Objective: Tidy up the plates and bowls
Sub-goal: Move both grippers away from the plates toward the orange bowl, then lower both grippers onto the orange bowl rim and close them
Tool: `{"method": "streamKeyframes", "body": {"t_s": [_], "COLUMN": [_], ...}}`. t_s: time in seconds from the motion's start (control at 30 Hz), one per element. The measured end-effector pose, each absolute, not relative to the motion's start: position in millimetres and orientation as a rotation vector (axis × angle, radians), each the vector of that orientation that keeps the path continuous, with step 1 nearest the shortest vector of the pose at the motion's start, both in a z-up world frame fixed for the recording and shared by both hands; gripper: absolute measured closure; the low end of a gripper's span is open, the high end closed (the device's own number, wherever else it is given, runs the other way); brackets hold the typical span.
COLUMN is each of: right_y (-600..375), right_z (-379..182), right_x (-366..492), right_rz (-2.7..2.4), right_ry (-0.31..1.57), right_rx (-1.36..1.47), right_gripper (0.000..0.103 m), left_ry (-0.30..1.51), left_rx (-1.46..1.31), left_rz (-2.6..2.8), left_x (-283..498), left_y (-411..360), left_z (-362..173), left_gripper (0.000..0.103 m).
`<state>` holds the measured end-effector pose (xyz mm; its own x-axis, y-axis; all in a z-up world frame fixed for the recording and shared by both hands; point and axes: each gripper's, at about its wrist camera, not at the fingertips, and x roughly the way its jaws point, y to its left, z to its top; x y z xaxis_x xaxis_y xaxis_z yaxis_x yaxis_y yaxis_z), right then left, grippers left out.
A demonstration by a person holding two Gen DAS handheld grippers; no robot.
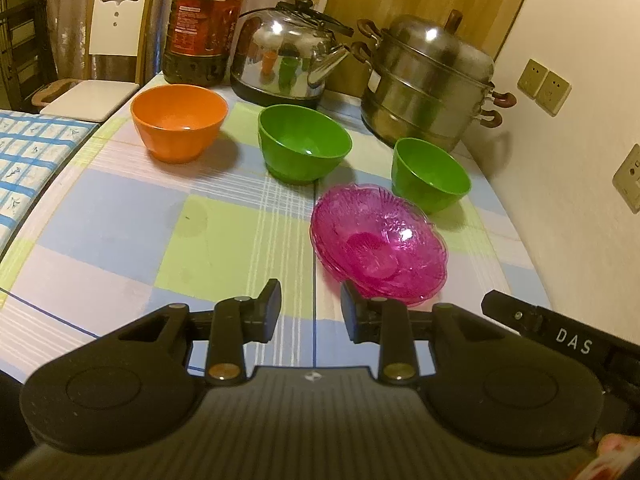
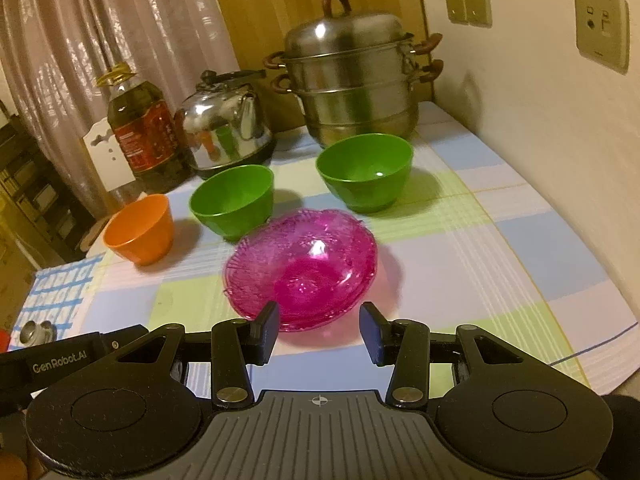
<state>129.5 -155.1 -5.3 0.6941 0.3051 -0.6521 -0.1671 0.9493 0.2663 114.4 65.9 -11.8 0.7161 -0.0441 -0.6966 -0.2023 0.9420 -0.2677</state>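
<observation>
A stack of pink glass plates (image 1: 380,244) sits on the checked tablecloth, also in the right wrist view (image 2: 304,268). Behind it stand an orange bowl (image 1: 178,120) (image 2: 140,230) and two green bowls, one in the middle (image 1: 304,142) (image 2: 232,198) and one nearer the wall (image 1: 430,174) (image 2: 365,170). My left gripper (image 1: 310,306) is open and empty, just left of the pink stack's near rim. My right gripper (image 2: 319,326) is open and empty, right in front of the pink stack.
At the back stand an oil bottle (image 1: 204,24) (image 2: 142,132), a steel kettle (image 1: 286,60) (image 2: 226,128) and a stacked steel steamer pot (image 1: 430,80) (image 2: 352,80). The wall with sockets (image 1: 544,88) bounds the right side. A white chair (image 1: 104,56) stands past the table's left edge.
</observation>
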Motion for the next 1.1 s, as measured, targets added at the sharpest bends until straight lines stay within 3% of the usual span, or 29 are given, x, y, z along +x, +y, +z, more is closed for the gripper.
{"method": "streamKeyframes", "body": {"t_s": [0.53, 1.1], "right_y": [-105, -5], "right_z": [-11, -16], "right_x": [156, 240], "right_rz": [0.357, 0.501], "right_ry": [0.779, 0.788], "right_rx": [0.183, 0.169], "right_gripper": [0.059, 0.059], "left_ry": [0.779, 0.736], "left_rx": [-0.337, -0.348], "left_rz": [0.154, 0.250], "left_x": [130, 194], "left_y": [116, 230], "left_z": [-16, -27], "left_gripper": [0.070, 0.061]}}
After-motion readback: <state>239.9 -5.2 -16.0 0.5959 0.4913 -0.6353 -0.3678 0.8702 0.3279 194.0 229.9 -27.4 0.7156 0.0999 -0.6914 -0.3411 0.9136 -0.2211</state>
